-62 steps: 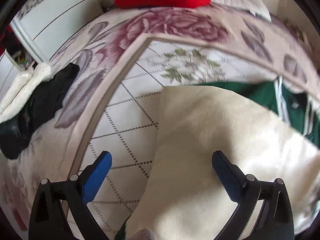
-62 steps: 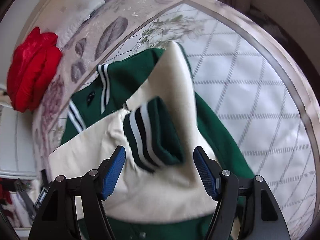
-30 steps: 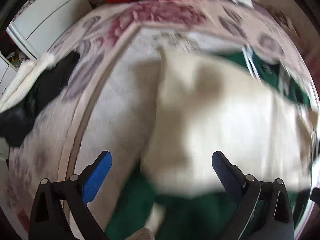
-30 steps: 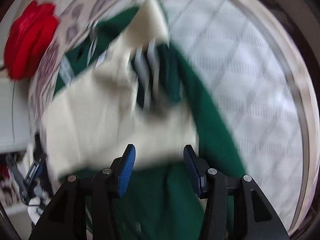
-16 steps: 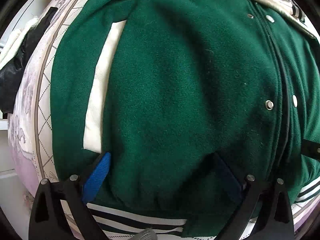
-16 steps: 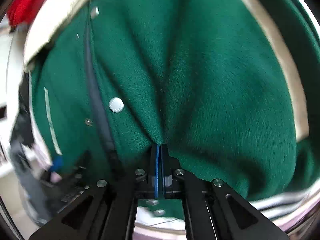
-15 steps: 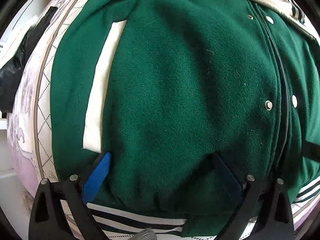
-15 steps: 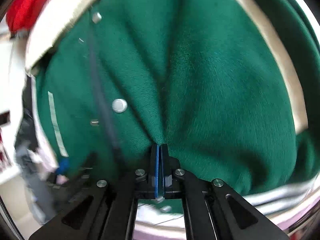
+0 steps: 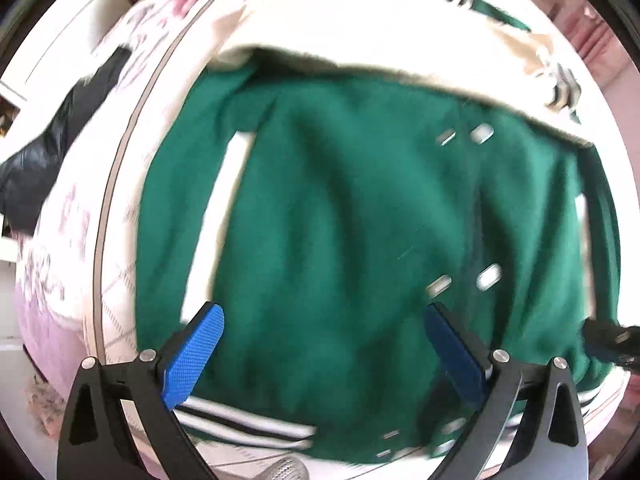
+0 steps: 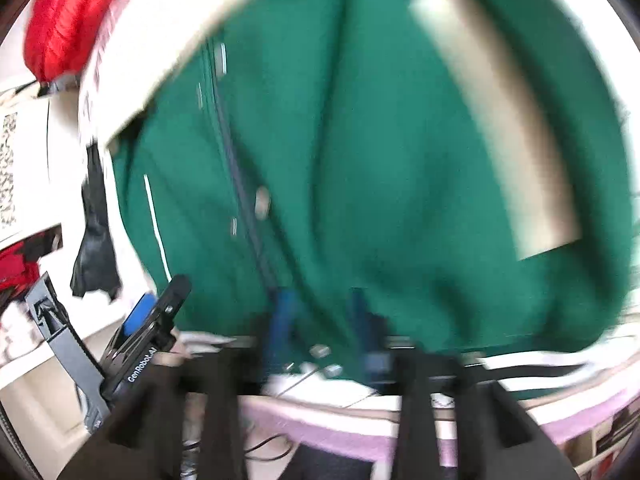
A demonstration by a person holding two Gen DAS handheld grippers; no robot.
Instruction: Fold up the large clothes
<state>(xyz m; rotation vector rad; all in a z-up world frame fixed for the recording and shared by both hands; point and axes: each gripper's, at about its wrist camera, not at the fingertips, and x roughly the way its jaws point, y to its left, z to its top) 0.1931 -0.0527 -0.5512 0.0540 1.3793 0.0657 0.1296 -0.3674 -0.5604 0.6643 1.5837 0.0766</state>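
A green varsity jacket (image 9: 360, 240) lies front-up on the bed, its cream sleeves (image 9: 360, 32) folded across the chest. Snap buttons run down the front, and the striped hem (image 9: 248, 426) is nearest me. My left gripper (image 9: 324, 344) hangs open over the lower left of the jacket with nothing between its pads. In the blurred right wrist view the jacket (image 10: 380, 160) fills the frame. My right gripper (image 10: 324, 322) is at the hem by the snap line. Its jaws are opening, and the pads stand apart from the green cloth between them.
A floral quilted bedspread (image 9: 120, 184) lies under the jacket. A black garment (image 9: 60, 148) lies at the bed's left side and a red garment (image 10: 68, 12) at the far end. The bed's near edge (image 10: 340, 420) runs just below the hem.
Both grippers came down from the folded sleeves to the hem. The right gripper pinched the green cloth shut half a second ago and now has its pads apart. The left gripper has lifted off the cloth.
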